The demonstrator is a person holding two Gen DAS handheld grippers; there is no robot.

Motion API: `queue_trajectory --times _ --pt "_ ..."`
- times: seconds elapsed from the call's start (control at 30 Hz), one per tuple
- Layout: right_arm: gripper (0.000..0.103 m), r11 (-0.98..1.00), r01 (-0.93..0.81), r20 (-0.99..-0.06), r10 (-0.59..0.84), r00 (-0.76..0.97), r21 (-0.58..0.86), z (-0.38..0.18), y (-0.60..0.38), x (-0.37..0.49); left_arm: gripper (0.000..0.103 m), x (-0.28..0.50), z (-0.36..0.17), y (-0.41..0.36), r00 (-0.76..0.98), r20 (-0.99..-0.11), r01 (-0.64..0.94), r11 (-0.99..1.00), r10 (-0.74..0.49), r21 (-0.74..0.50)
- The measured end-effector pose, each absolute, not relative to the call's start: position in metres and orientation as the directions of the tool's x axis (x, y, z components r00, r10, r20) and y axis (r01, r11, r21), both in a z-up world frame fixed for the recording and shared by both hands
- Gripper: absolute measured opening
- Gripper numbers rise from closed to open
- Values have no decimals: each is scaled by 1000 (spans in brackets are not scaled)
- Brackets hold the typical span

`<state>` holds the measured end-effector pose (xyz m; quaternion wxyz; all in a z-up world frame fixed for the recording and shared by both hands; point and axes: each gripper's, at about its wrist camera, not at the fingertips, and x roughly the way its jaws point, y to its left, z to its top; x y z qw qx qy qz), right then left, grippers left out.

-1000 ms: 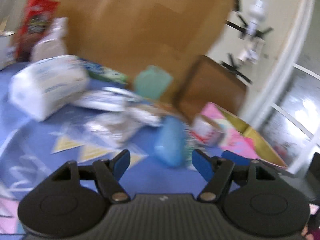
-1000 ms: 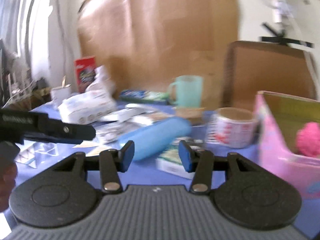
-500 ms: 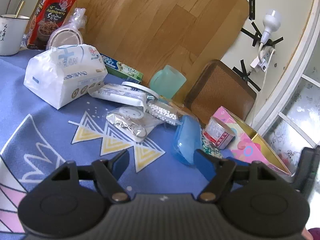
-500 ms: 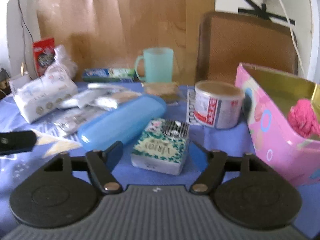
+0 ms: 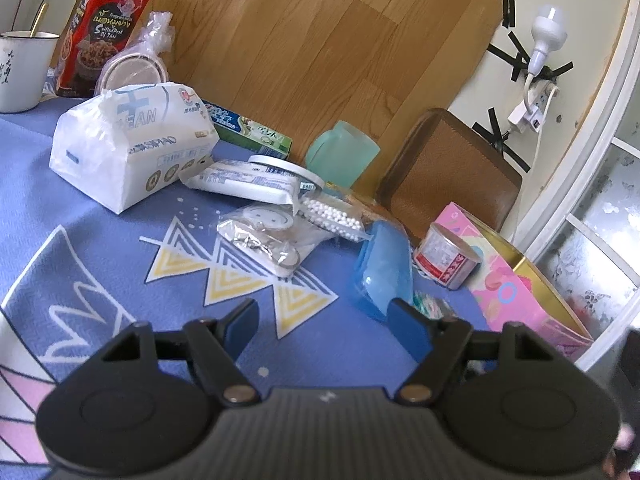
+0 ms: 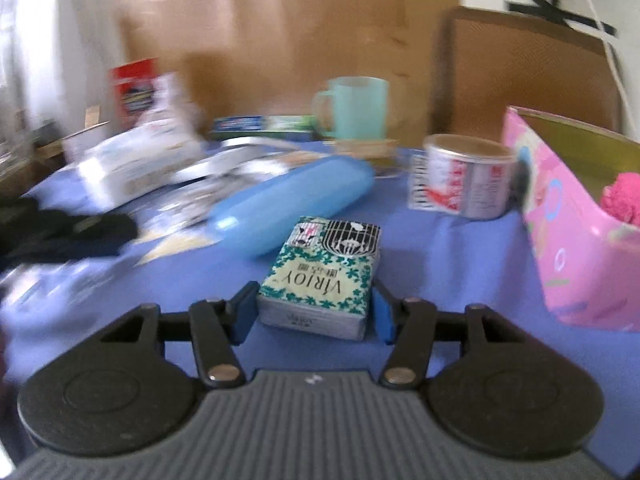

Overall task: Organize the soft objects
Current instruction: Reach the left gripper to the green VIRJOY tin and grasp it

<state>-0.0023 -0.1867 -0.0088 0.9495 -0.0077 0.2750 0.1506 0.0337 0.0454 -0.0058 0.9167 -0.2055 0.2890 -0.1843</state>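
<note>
A green-patterned pocket tissue pack (image 6: 320, 276) lies on the blue cloth, just in front of a blue oblong case (image 6: 288, 204). My right gripper (image 6: 314, 308) straddles the pack's near end. Its jaws are closing, with a blue pad close beside each side of the pack and no squeeze showing. To the right, a pink box (image 6: 568, 248) holds a pink fluffy thing (image 6: 624, 196). My left gripper (image 5: 324, 320) hovers open over the cloth with nothing between its fingers. A large white tissue pack (image 5: 128, 144) sits at the far left.
A tin can (image 6: 464, 176), a green mug (image 6: 356, 108) and a toothpaste box (image 5: 248, 128) stand behind the case. Plastic bags (image 5: 264, 232) lie mid-cloth, a red snack bag (image 5: 104, 28) and a white enamel cup (image 5: 20, 72) at the back left. A wooden board (image 5: 320, 40) backs the table.
My right gripper has dropped toward the green tissue pack, so the pack now sits between its jaws; they widened, then narrowed. The left view has barely shifted.
</note>
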Motion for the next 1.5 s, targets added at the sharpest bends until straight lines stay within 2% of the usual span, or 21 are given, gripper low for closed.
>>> queue_trajectory --times 0.1,0.23,0.67,1.23,1.37,1.5 --pt "60 904 -425 -521 387 761 50 -11 -177 -31 73 36 -6 43 758 -472 213 854 -451 -474" --pt "62 864 -504 -514 429 743 -8 -12 -168 -49 73 36 -6 38 755 -488 216 868 -439 -447" --pt "72 865 -499 -527 449 722 54 -13 -172 -43 75 38 -6 34 749 -503 216 877 -431 -430" --pt "76 864 -500 -530 453 717 63 -14 -170 -42 75 38 -7 36 746 -496 222 868 -445 -444" --pt "76 864 -499 -529 453 717 63 -14 -170 -42 75 36 -5 38 733 -497 228 856 -464 -464" --pt "76 863 -500 -523 460 718 73 -14 -173 -43 74 25 0 38 690 -479 255 801 -543 -542"
